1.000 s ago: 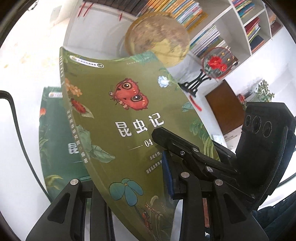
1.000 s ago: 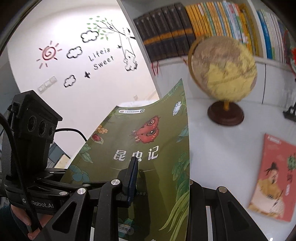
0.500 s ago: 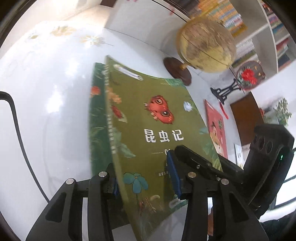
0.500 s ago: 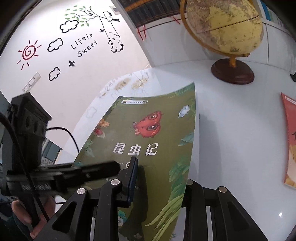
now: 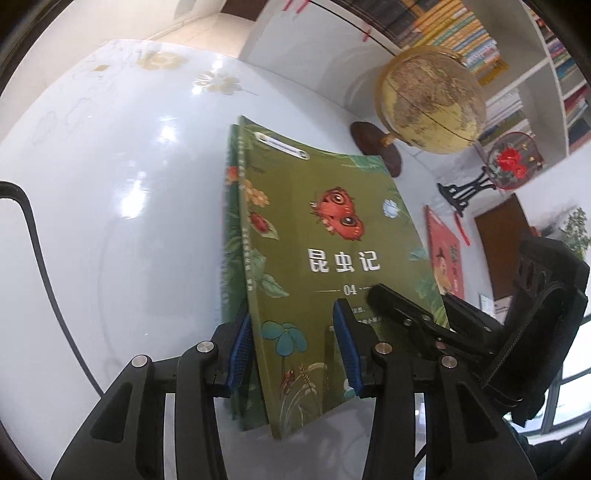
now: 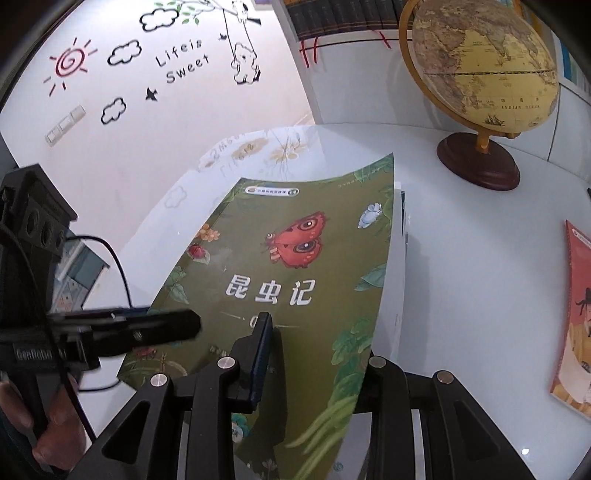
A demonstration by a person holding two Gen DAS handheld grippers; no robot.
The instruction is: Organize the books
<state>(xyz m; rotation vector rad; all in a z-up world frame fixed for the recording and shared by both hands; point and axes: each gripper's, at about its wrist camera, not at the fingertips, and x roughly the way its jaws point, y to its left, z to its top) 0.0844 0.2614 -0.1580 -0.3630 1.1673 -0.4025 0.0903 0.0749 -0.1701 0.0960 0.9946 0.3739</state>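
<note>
An olive-green book (image 5: pixel 332 229) with a red butterfly on its cover lies bowed on a darker green book (image 5: pixel 229 236) on the white table (image 5: pixel 110 192). My right gripper (image 6: pixel 321 362) is shut on the olive book's near edge, one pad on the cover and the other finger under it. In the left wrist view the same gripper (image 5: pixel 399 306) lies across the cover. My left gripper (image 5: pixel 291 350) stands open. The olive book's spine edge runs between its blue pads, which stand well apart. From the right wrist it (image 6: pixel 147 328) appears at the book's left side.
A red-orange book (image 6: pixel 576 317) lies flat on the table to the right. A globe (image 6: pixel 480 66) on a dark wooden base stands at the back, with a red flower ornament (image 5: pixel 511 162) on a black stand beside it. Full bookshelves (image 5: pixel 461 33) line the back wall.
The olive book has come down from held up in the air onto the darker green book, square with it. The left pads now stand apart around its spine edge. Both grippers sank.
</note>
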